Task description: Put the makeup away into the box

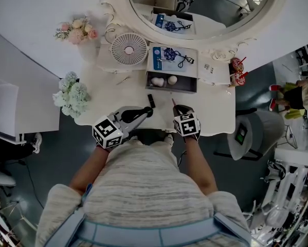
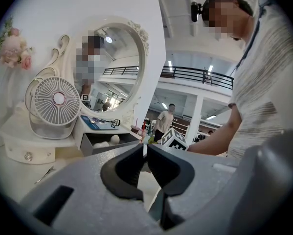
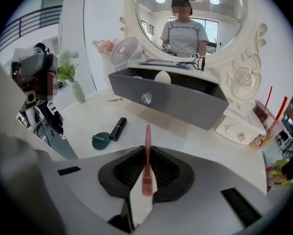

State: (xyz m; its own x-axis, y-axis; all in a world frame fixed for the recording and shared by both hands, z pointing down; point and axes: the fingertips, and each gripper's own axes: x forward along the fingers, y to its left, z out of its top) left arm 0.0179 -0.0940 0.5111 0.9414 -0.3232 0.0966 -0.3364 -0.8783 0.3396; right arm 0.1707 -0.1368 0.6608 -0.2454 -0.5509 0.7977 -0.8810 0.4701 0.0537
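Observation:
My right gripper (image 1: 180, 108) is shut on a thin pink makeup stick (image 3: 147, 153) and hangs above the white vanity top (image 1: 215, 112), near its front edge. The stick's tip (image 1: 173, 102) pokes out ahead of the jaws. Behind it stands the open dark grey drawer box (image 1: 171, 89) with two white sponges (image 1: 158, 81) inside. A black lipstick (image 3: 118, 129) and a round green compact (image 3: 101, 140) lie on the table to the left. My left gripper (image 1: 147, 111) sits by the lipstick (image 1: 151, 101), its jaws shut with nothing between them (image 2: 145, 151).
A small white fan (image 1: 129, 48) stands left of the drawer, and a blue card with an eyelash curler (image 1: 171, 58) lies on top of it. A hairpin (image 1: 124, 79) lies near the fan. Flower vases (image 1: 71, 94) stand at the left edge, a cup with red straws (image 1: 237, 71) at the right.

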